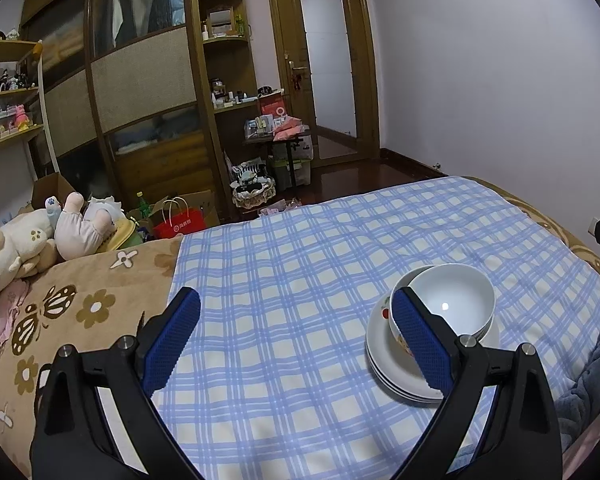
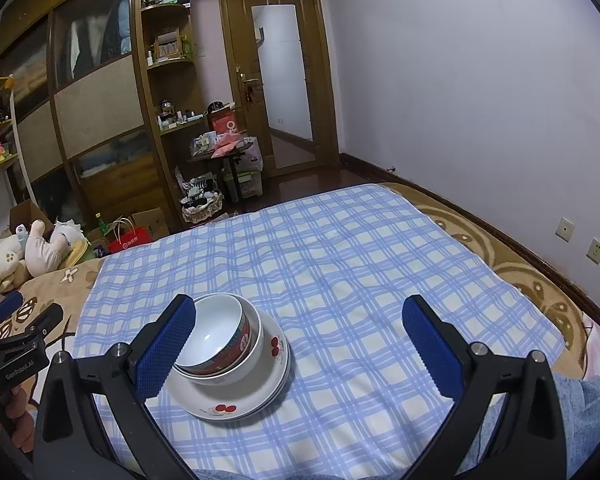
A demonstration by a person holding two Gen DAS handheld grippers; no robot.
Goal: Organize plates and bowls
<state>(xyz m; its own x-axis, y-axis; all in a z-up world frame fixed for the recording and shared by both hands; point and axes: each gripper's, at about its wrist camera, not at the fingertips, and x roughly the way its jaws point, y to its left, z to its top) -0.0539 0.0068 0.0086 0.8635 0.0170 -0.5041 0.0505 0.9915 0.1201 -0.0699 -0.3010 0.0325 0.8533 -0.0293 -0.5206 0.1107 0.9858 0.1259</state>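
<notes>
In the left wrist view, the left gripper (image 1: 296,320) hangs with its jaws wide apart and empty over the blue checked cloth (image 1: 284,264), while the nested bowls (image 1: 456,300) sit on the stack of plates (image 1: 384,356) toward the cloth's right edge, partly behind the right finger. In the right wrist view, the right gripper (image 2: 300,324) is likewise spread and empty above the cloth (image 2: 340,256), with the bowls (image 2: 220,336) on the plates (image 2: 236,404) near the cloth's near-left corner, just beside its left finger.

Dim indoor light, fisheye-warped dark corners
</notes>
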